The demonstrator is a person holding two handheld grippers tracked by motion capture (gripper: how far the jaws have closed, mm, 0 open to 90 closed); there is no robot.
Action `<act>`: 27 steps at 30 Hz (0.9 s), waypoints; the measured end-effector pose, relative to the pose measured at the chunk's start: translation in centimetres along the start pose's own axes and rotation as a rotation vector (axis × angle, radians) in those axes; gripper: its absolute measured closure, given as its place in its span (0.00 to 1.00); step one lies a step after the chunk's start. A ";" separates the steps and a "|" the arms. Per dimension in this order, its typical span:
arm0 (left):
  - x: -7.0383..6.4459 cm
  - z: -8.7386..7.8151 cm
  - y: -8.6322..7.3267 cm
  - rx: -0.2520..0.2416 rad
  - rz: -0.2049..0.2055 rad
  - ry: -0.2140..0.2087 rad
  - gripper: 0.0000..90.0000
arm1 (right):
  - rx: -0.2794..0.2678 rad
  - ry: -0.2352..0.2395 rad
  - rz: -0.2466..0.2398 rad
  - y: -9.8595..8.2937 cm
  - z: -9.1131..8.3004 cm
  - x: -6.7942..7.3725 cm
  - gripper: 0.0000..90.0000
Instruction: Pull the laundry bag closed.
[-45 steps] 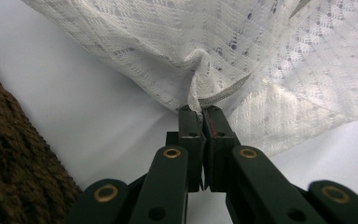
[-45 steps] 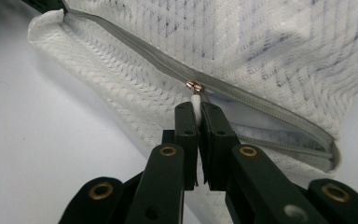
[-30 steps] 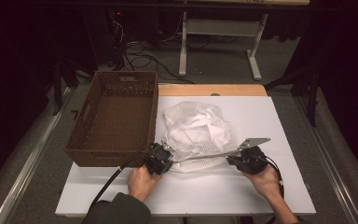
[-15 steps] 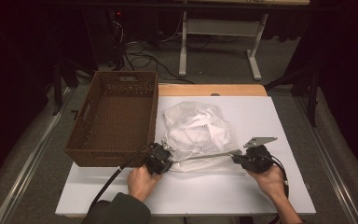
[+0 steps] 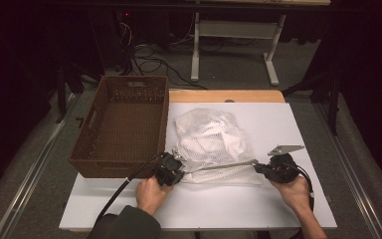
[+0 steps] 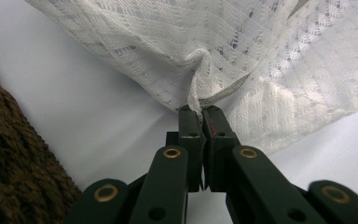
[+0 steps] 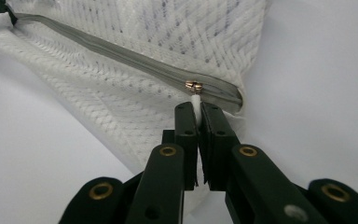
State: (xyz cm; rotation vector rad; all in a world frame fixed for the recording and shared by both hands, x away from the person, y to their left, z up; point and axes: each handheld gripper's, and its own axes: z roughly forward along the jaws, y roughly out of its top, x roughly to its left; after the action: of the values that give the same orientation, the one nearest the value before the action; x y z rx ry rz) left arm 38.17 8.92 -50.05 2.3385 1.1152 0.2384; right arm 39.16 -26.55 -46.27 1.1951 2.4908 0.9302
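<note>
Dark room, white worktop (image 5: pixel 288 124). Right claw (image 7: pixel 196 108) clamped on zip pull (image 7: pixel 195 99), moved rightward since a second ago; zip (image 5: pixel 219 166) now near closed at bag's corner. Left claw (image 6: pixel 200 112) pinched shut on mesh bag (image 5: pixel 209 142) corner, bracing it. Bag on worktop beside basket (image 5: pixel 122 124), holds white laundry. Basket empty.

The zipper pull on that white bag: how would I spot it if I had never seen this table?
Start at the white table, where a white mesh bag lies beside the brown wicker basket. A grey zipper runs along the bag's near edge. Near its end by the right gripper sits the small brass slider with a white zipper pull, pinched in that gripper.
</note>
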 end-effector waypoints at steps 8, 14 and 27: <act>0.0 0.0 0.0 -0.001 -0.004 0.000 0.97 | 0.004 -0.004 0.029 -0.3 0.0 -0.6 0.97; 0.0 0.0 0.0 -0.001 -0.006 0.001 0.97 | 0.011 -0.009 0.049 -0.4 0.1 -1.2 0.97; 0.0 0.0 0.1 0.000 -0.010 0.005 0.97 | 0.033 -0.020 0.095 -0.9 1.1 -2.9 0.97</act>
State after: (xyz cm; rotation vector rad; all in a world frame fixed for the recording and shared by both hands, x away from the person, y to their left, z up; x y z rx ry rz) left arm 38.22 8.84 -50.04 2.3329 1.1293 0.2411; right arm 40.99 -28.70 -47.84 1.3368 2.4620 0.8977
